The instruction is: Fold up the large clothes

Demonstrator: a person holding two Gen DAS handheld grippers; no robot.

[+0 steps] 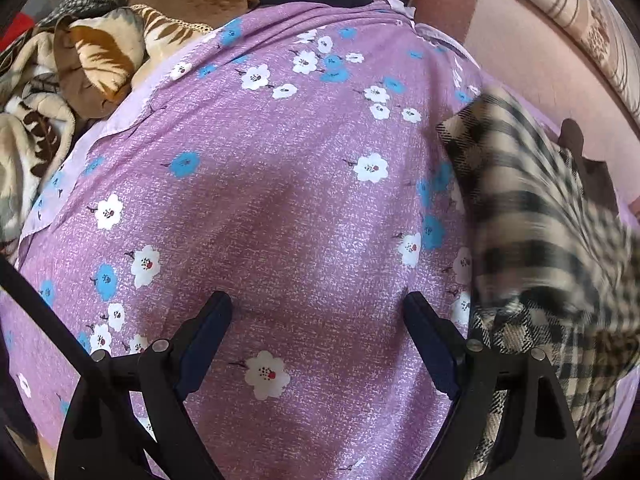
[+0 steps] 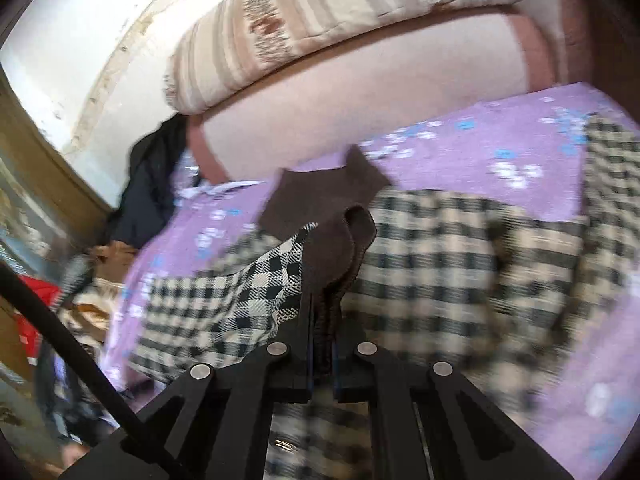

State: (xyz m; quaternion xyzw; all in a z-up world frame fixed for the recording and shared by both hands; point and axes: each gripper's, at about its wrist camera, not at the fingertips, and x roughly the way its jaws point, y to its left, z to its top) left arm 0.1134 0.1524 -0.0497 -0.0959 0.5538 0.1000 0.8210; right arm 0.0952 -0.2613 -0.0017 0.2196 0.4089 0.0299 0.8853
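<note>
The left claw [image 1: 318, 312] is hanging spread wide over the purple floral bedsheet [image 1: 256, 184], its two dark fingers [image 1: 216, 320] apart with nothing between them but bare sheet. The checked garment [image 1: 532, 240], cream and black plaid, is lying at about three o'clock in the left wrist view, blurred, just beside the right-hand finger. In the right wrist view the right claw [image 2: 324, 312] is pressed together, pinching a brown fabric edge [image 2: 340, 248] of the checked garment [image 2: 440, 260], which is bunching up out of the closed jaws toward twelve o'clock. The rest of the plaid cloth is spreading across the bedsheet [image 2: 460, 148] from nine o'clock round to three o'clock. A striped cushion [image 2: 320, 24] is resting at twelve o'clock above a pink upholstered back [image 2: 360, 100]. A pile of brown and leaf-patterned blankets [image 1: 60, 92] is sitting at ten o'clock in the left wrist view, beside the sheet.
</note>
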